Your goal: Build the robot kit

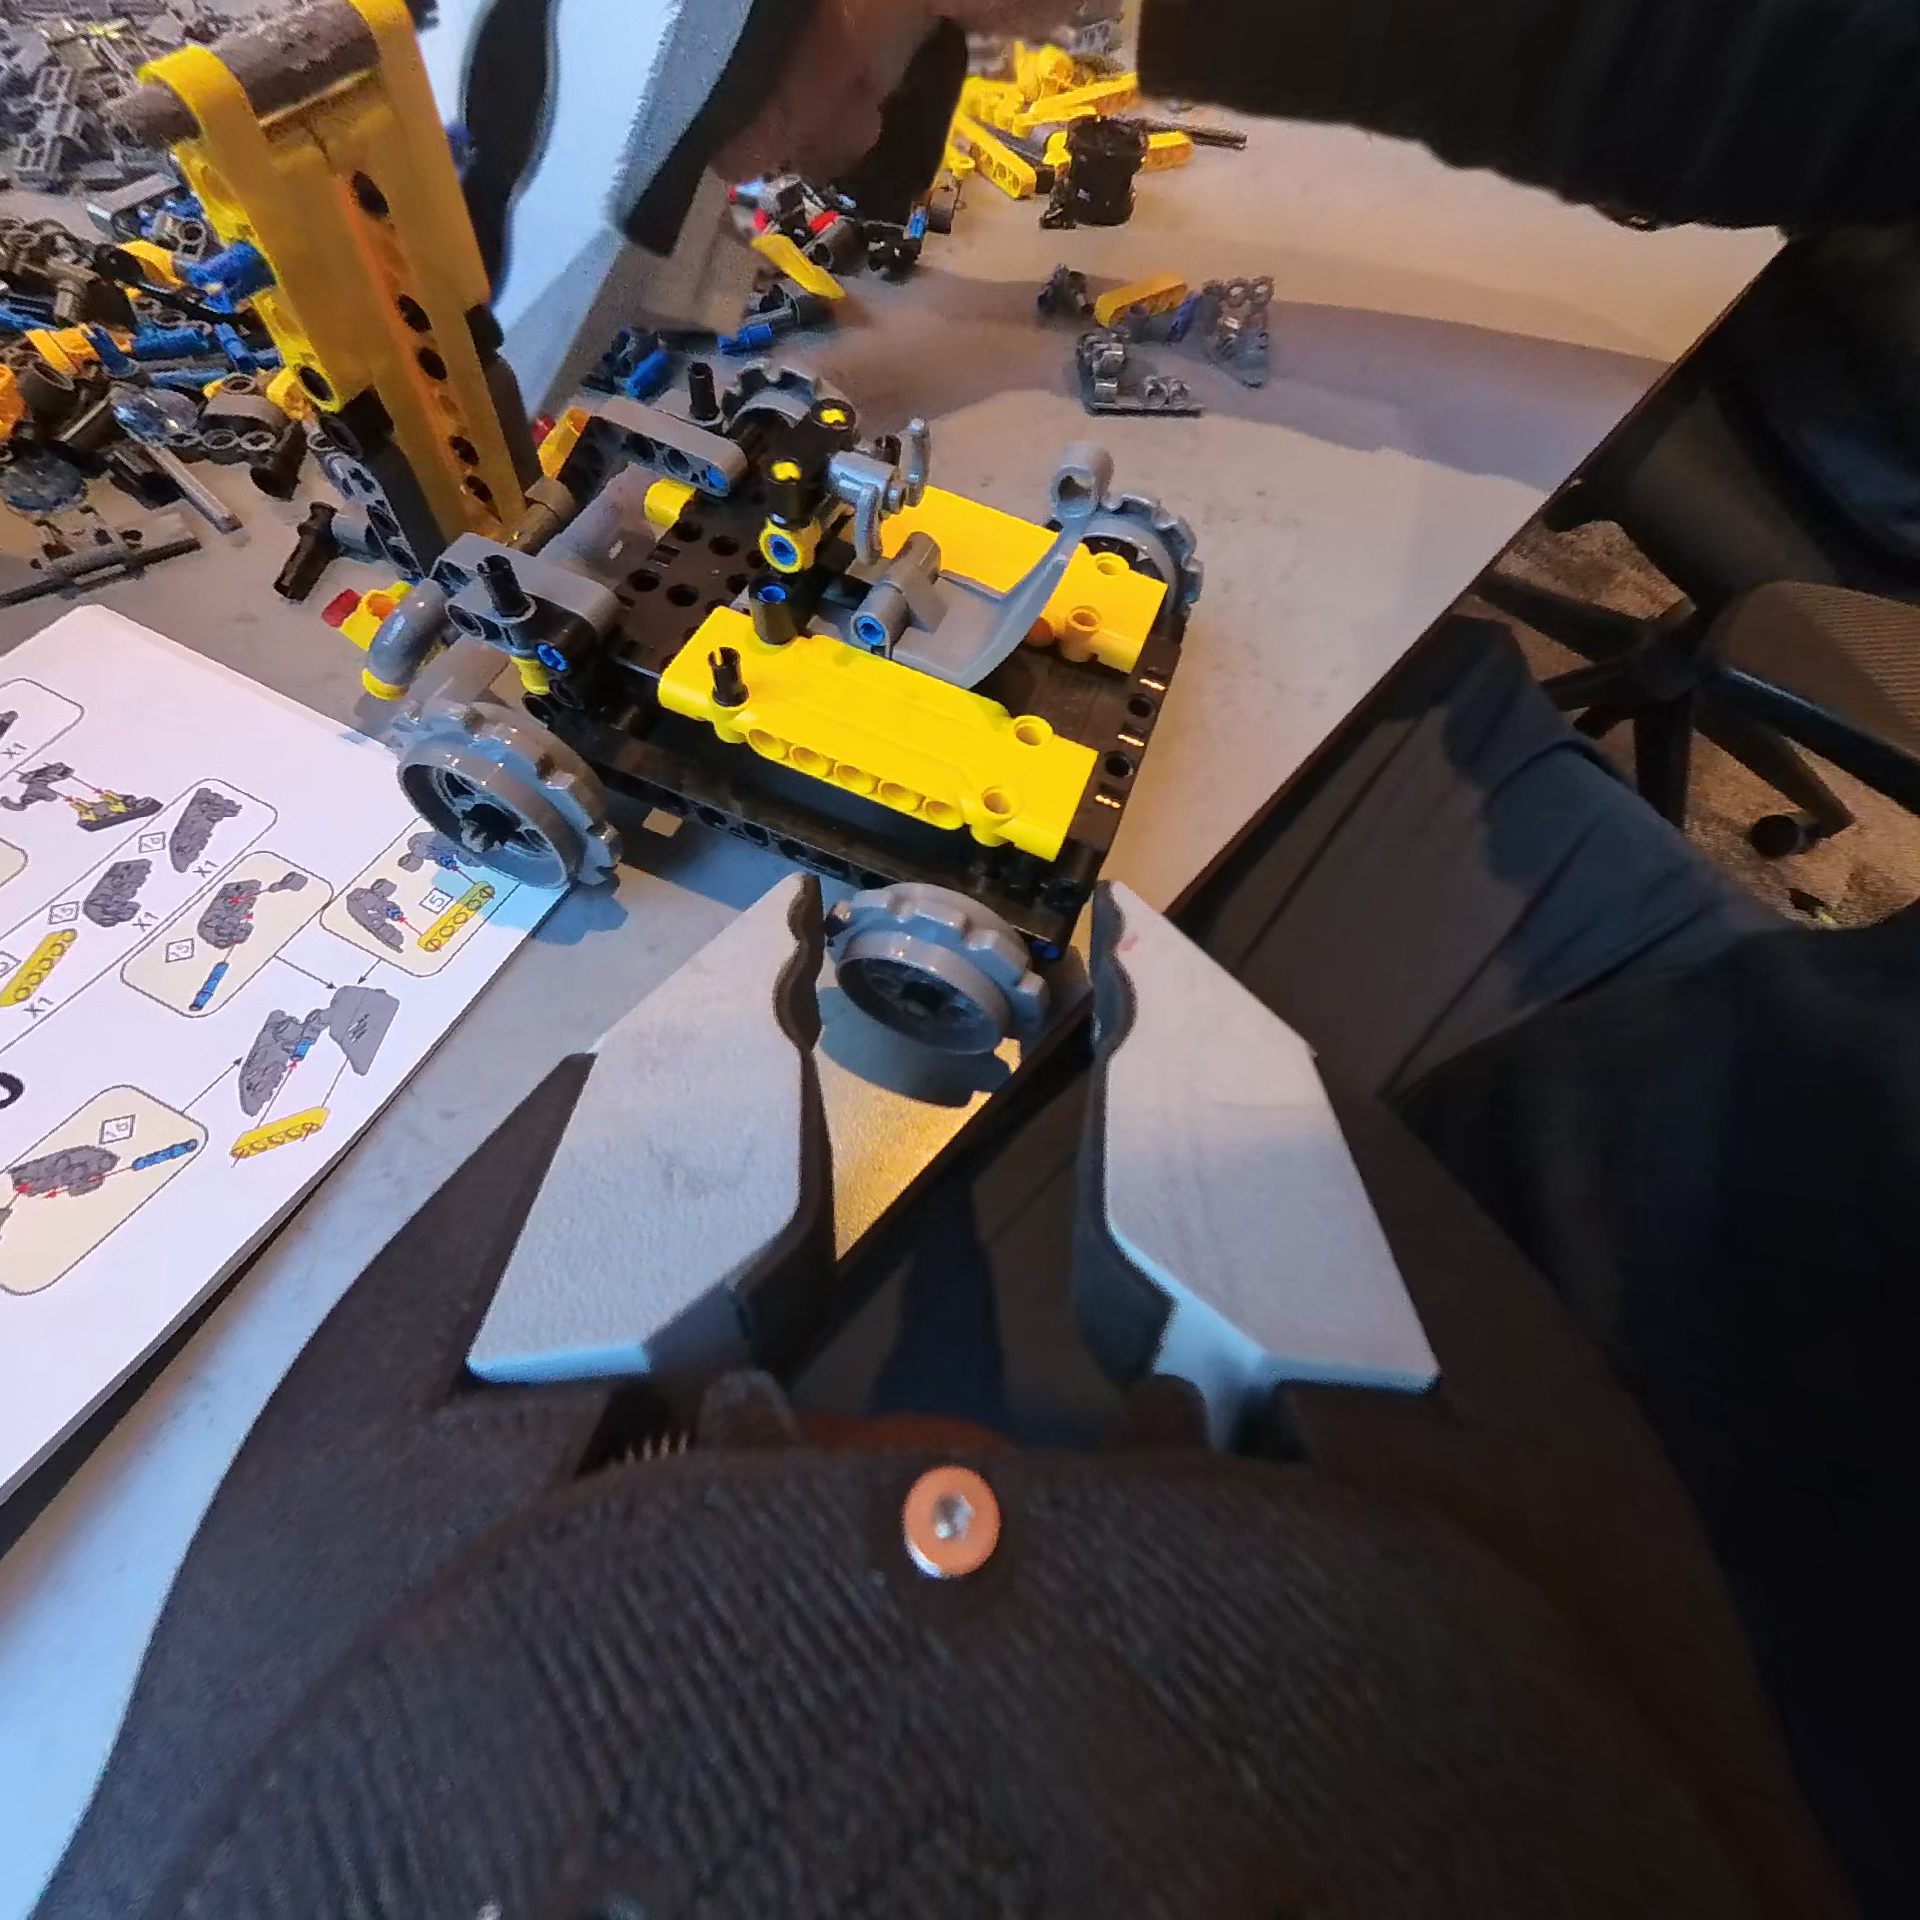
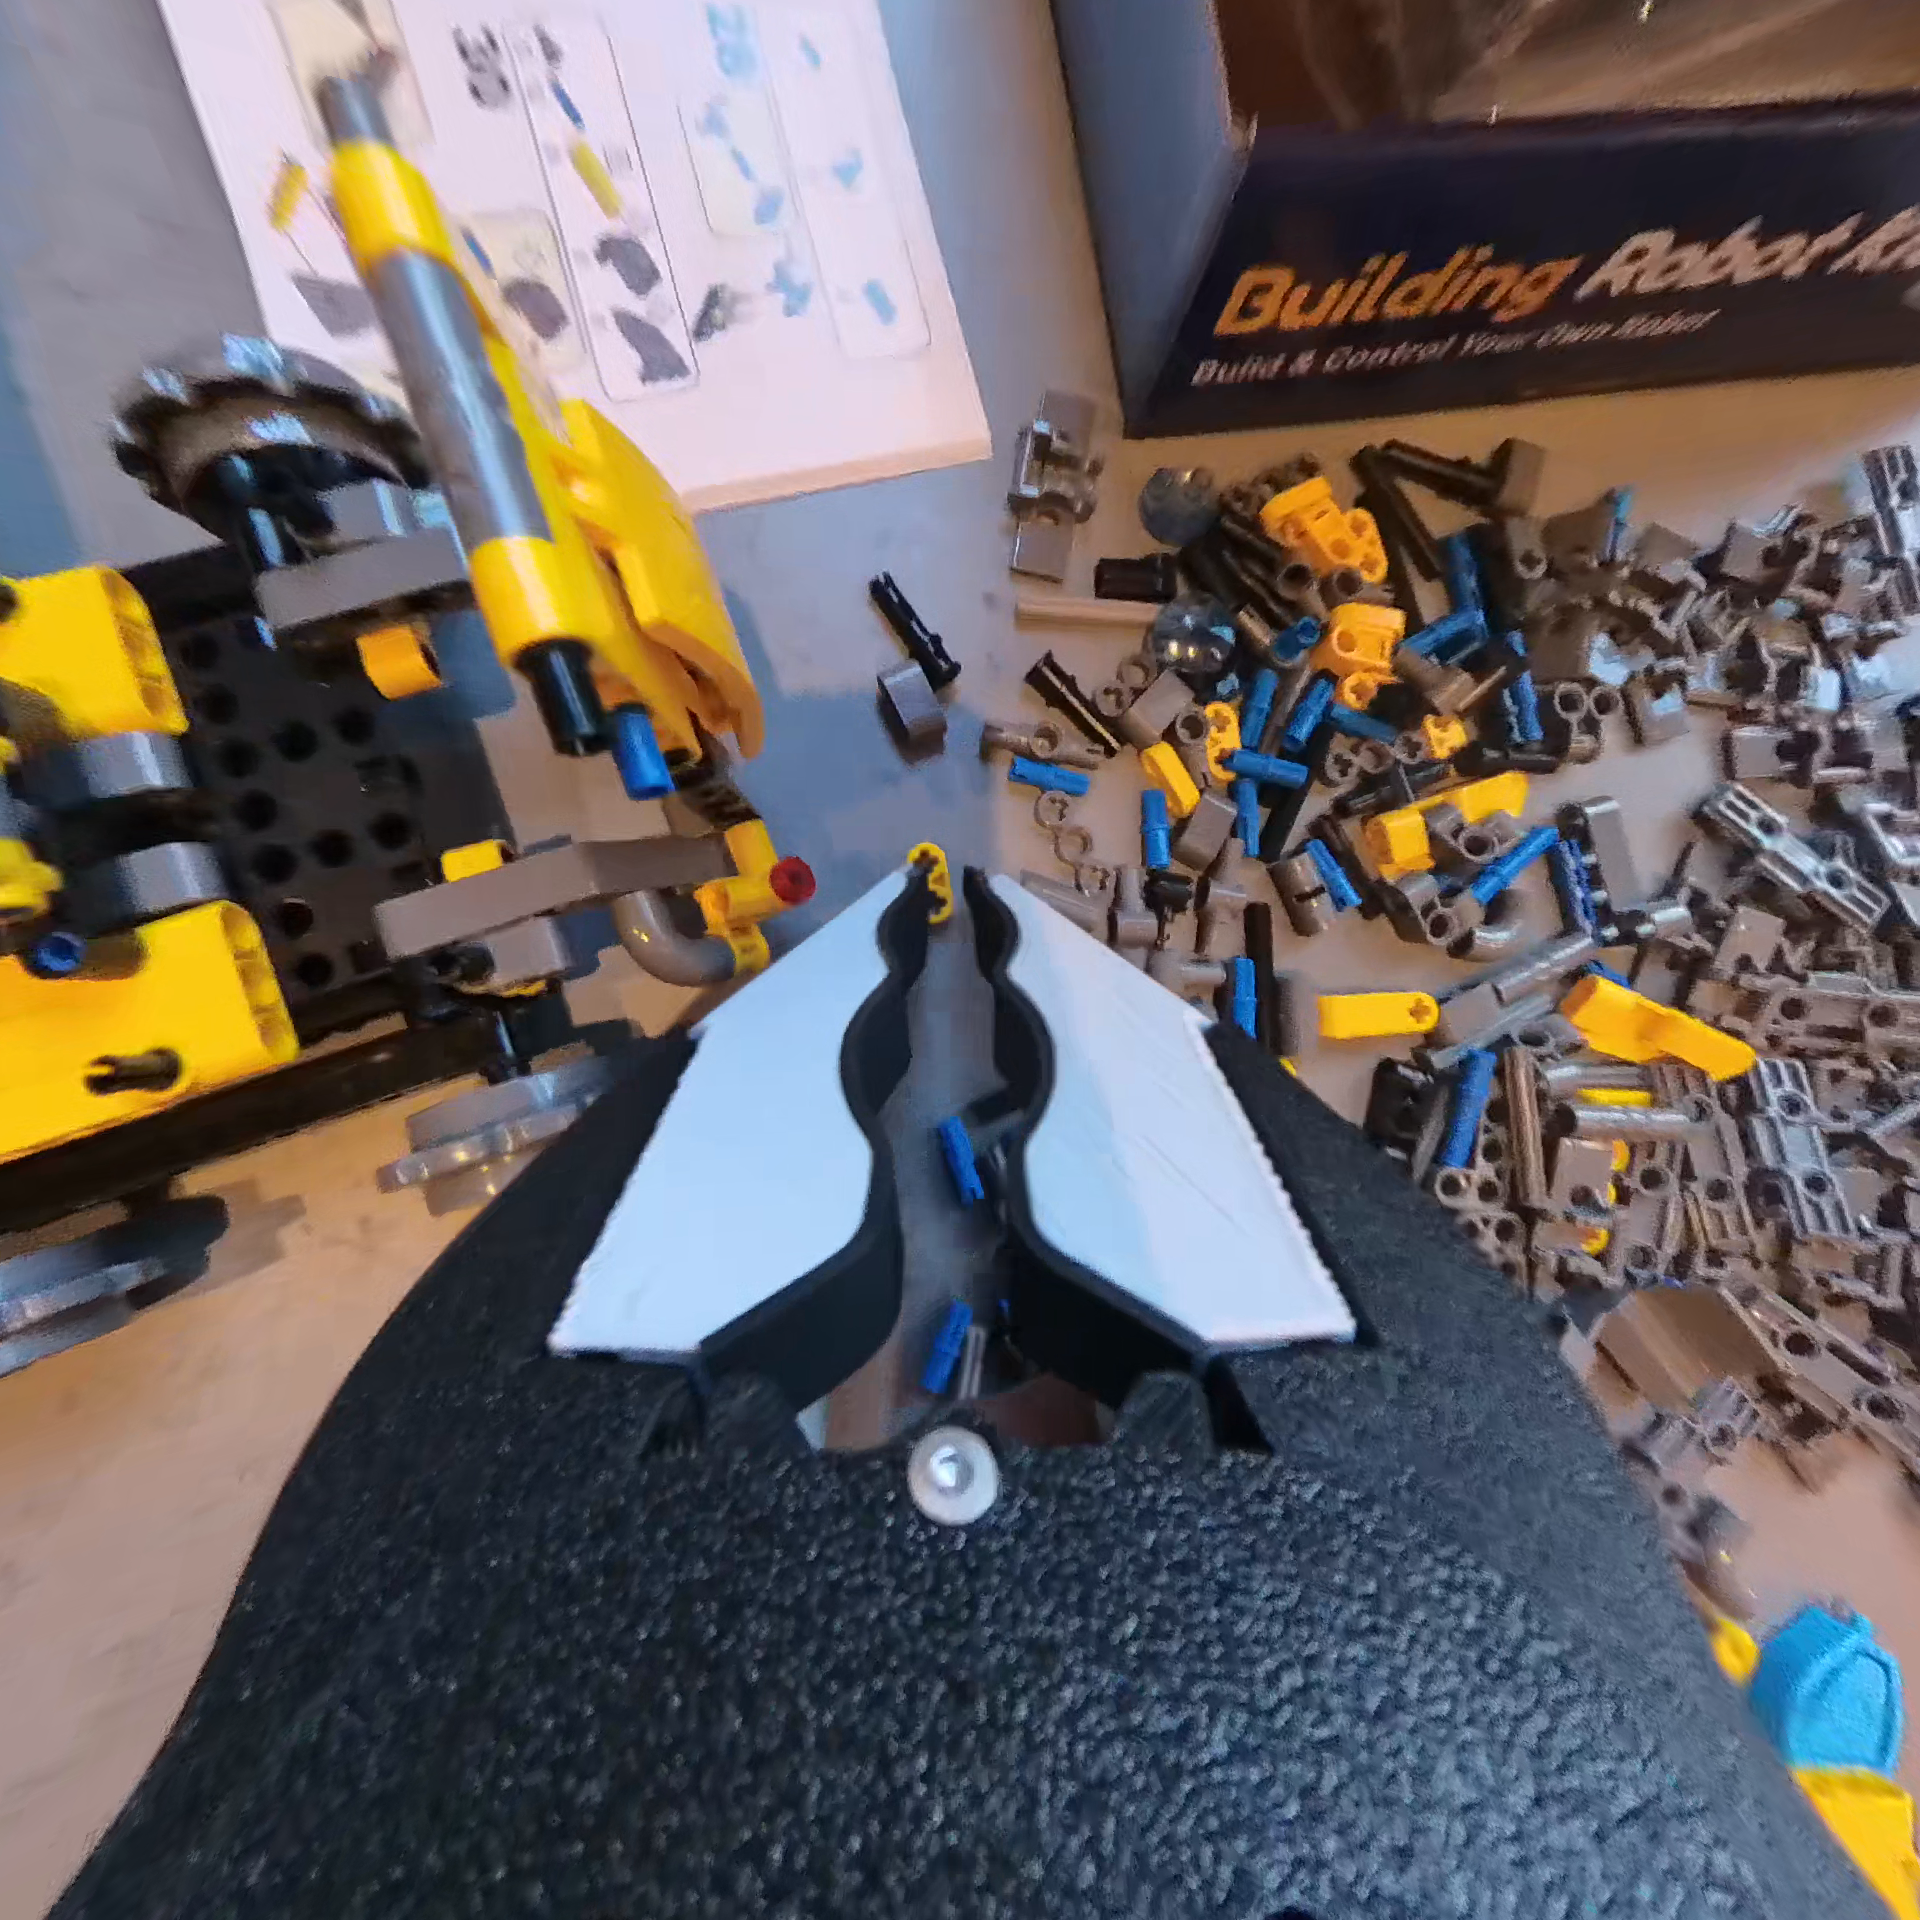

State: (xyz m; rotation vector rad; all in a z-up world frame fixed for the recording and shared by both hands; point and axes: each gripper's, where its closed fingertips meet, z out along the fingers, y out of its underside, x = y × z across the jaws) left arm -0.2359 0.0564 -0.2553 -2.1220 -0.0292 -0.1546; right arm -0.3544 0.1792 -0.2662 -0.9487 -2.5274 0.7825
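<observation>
A yellow, black and grey brick vehicle [image 1: 883, 665] stands on the grey table, with an upright yellow boom [image 1: 343, 270] at its far end. My left gripper [image 1: 951, 914] sits at its near corner, its fingers closed against a grey toothed wheel [image 1: 935, 987] and the chassis corner. My right gripper [image 2: 945, 883] is shut on a small yellow connector piece [image 2: 932, 883] at its tips, just right of the vehicle's front [image 2: 582, 883] and below the boom [image 2: 488, 447]. It also shows blurred at the top of the left wrist view [image 1: 727, 114].
An open instruction booklet [image 1: 208, 935] lies left of the vehicle. A large heap of loose grey, blue, yellow and black pieces [image 2: 1507, 883] lies to the right of my right gripper. A dark cardboard box [image 2: 1507, 260] stands behind it. The table edge [image 1: 1403, 623] runs close by the vehicle. Across from one pair of fingers to the other is roughly 15 centimeters.
</observation>
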